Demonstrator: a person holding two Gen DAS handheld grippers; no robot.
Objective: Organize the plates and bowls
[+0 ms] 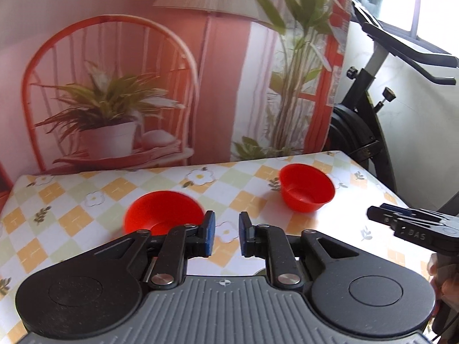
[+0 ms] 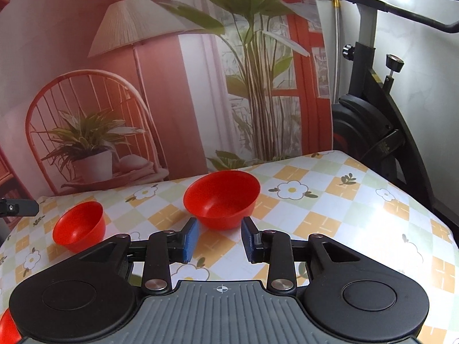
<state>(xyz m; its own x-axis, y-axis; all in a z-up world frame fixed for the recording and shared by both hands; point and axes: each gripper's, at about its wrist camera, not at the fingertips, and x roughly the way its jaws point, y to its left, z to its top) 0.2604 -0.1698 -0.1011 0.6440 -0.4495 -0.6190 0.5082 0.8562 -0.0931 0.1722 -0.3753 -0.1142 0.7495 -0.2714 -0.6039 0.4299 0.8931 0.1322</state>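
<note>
Two red bowls stand upright on the flower-check tablecloth. In the left wrist view one red bowl sits just beyond my left gripper, partly hidden by its left finger; the gripper is open and holds nothing. The other red bowl stands farther right. In the right wrist view that second bowl lies straight ahead of my right gripper, which is open and empty, its fingertips just short of the bowl. The first bowl sits off to the left. The right gripper also shows at the left wrist view's right edge.
A printed backdrop of a chair, lamp and plants hangs along the table's far edge. An exercise bike stands past the table's right corner. A red object peeks in at the bottom left, mostly hidden. The tablecloth is bare on the right.
</note>
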